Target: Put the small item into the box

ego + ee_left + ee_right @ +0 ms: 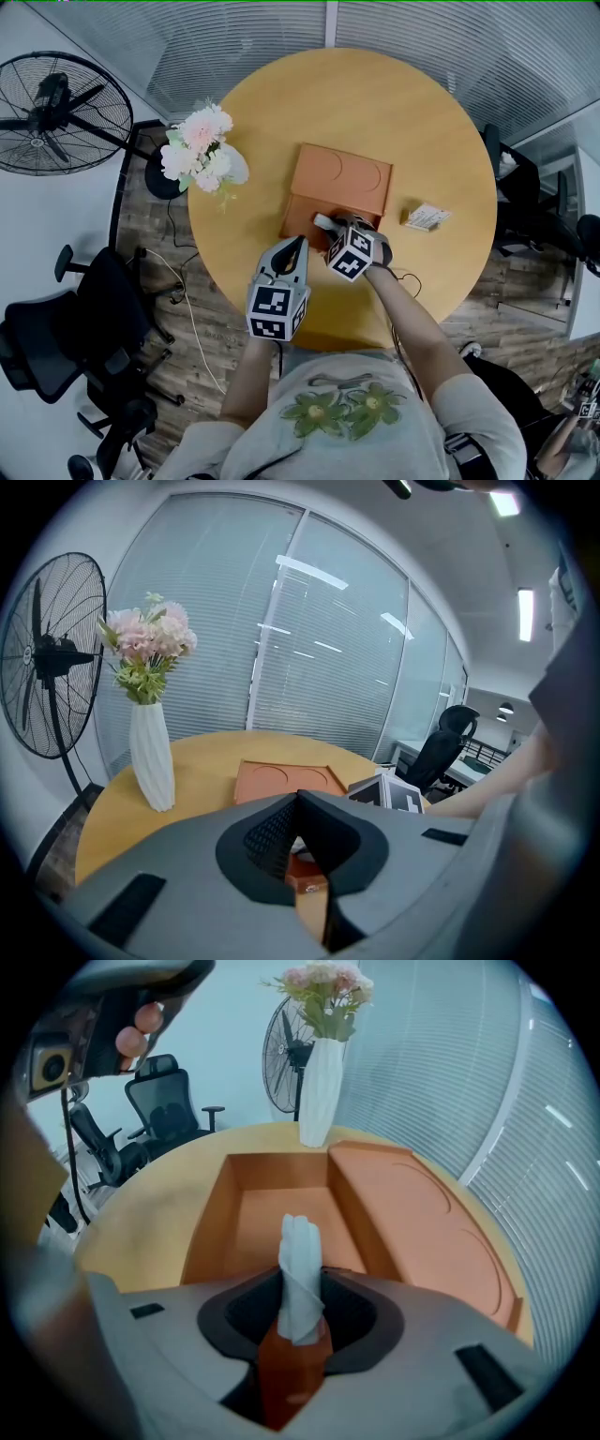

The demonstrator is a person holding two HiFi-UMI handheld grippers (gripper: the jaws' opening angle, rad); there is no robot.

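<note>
An orange box lies open in the middle of the round table, its lid folded back on the far side. My right gripper hangs over the box's near edge, shut on a small white folded item that sticks up between its jaws above the box's hollow. My left gripper rests just left of it at the box's near corner. In the left gripper view its fingertips meet, my left gripper shut with nothing between them, and the lid lies beyond.
A white vase of pink flowers stands at the table's left edge. A small white packet lies right of the box. A floor fan and black office chairs stand around the table.
</note>
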